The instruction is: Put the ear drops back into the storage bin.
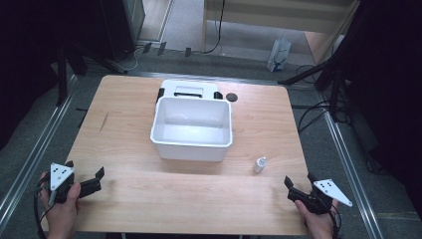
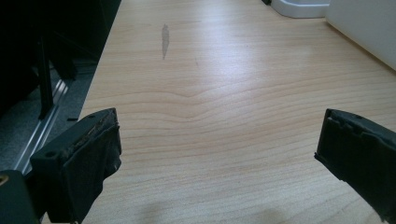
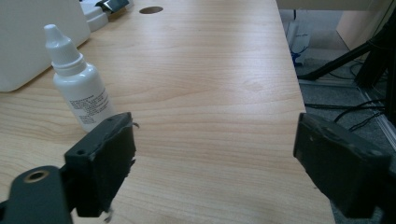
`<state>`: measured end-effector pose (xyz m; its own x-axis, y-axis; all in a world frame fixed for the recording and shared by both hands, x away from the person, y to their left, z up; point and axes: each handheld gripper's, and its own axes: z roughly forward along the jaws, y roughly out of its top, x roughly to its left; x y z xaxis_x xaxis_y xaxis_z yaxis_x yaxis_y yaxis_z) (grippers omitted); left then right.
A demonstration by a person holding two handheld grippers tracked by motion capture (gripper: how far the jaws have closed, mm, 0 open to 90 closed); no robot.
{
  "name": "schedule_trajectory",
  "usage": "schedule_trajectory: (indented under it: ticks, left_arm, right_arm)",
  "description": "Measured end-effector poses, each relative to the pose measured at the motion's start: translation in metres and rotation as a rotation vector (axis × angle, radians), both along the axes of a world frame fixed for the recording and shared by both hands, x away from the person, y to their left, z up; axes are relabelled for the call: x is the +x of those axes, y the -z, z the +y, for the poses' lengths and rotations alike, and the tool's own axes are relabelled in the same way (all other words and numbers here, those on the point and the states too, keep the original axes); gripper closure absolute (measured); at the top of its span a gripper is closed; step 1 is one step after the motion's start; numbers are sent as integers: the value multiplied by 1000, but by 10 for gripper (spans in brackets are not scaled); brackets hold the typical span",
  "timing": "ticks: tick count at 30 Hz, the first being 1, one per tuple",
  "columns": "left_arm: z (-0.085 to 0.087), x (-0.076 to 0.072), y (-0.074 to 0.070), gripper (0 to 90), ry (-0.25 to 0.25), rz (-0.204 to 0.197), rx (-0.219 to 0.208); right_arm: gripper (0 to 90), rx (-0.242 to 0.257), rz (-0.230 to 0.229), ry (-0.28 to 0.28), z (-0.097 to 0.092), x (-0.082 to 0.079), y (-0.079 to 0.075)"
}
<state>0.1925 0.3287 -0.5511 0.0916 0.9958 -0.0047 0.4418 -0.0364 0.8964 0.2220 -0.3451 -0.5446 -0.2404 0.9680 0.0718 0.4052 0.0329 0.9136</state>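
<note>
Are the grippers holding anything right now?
No. The left gripper and right gripper are both open and empty; the small white plastic dropper bottle stands untouched on the table.

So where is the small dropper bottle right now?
The dropper bottle stands upright on the table, front right of the white bin, ahead of the open right claw.
</note>
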Motion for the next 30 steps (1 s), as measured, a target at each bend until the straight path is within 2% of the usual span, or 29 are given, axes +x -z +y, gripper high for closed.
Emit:
schedule_trajectory:
  ticks: [4, 5, 7, 8, 11, 13, 14, 19, 23, 24, 25, 27, 28, 29, 30]
  left_arm:
    - [0, -1, 0, 6, 5, 0, 4]
    - [-1, -1, 0, 6, -2, -7, 7]
    - [-1, -1, 0, 6, -4, -7, 10]
    - [-1, -2, 0, 6, -5, -11, 10]
    - [-2, -3, 0, 6, -12, -21, 17]
    - [-1, -3, 0, 6, -13, -24, 15]
    - [-1, -2, 0, 6, -12, -20, 8]
    - [0, -1, 0, 6, -7, -19, -5]
    - [1, -2, 0, 6, 5, -23, -18]
    - [1, -2, 0, 6, 5, -23, -18]
    - [1, -1, 0, 6, 5, -24, -14]
    - [0, -1, 0, 6, 6, -24, -11]
    - [0, -1, 0, 6, 6, -24, -11]
    - [0, -1, 0, 6, 6, -24, -11]
    - [0, -1, 0, 6, 7, -21, -12]
  right_arm:
    - [155, -10, 7, -13, 1, 1, 0]
    - [183, -14, 23, -42, 2, 1, -1]
    - [194, -14, 27, -52, 2, 1, -1]
    - [216, -21, 56, -65, 3, 2, -2]
    - [233, -49, 101, -83, 7, 6, -4]
    - [240, -55, 107, -90, 8, 7, -5]
    - [266, -61, 126, -113, 12, 9, -8]
    - [294, -104, 170, -144, 23, 16, -15]
    - [300, -154, 213, -170, 29, 25, -20]
    - [300, -154, 213, -170, 29, 25, -20]
    - [309, -198, 251, -175, 34, 30, -23]
    - [316, -228, 285, -183, 38, 35, -25]
    - [316, -228, 285, -183, 38, 35, -25]
    - [317, -264, 320, -209, 43, 40, -28]
    - [317, -279, 335, -219, 45, 41, -29]
